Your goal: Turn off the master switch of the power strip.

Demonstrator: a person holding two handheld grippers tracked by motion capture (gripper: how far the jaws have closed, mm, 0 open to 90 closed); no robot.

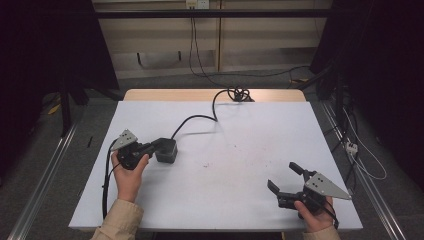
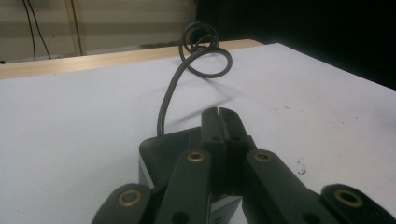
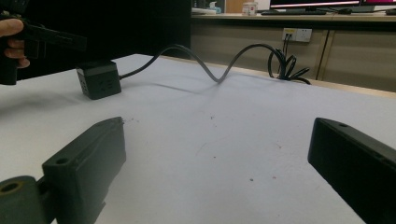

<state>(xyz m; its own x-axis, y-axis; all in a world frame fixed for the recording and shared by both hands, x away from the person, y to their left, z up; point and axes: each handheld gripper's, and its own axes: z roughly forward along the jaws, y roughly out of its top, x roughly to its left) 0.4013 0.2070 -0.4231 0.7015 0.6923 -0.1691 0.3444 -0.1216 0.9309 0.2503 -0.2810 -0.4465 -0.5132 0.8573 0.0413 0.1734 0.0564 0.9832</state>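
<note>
Hovering over black cube socket, L gripper fingers pressed together, R gripper fingers spread, cable looping behind.

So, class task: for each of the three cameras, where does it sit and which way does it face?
High view: above the table, looking down; both forearms show.
Left gripper view: on the left tool, facing the cable; shut jaws over the black cube.
Right gripper view: on the right tool, low, open jaws.
Shared: cube and cable.

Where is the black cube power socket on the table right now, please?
In the high view, the black cube socket sits left of centre on the white table, directly under the left gripper, whose fingers are shut above it.
</note>
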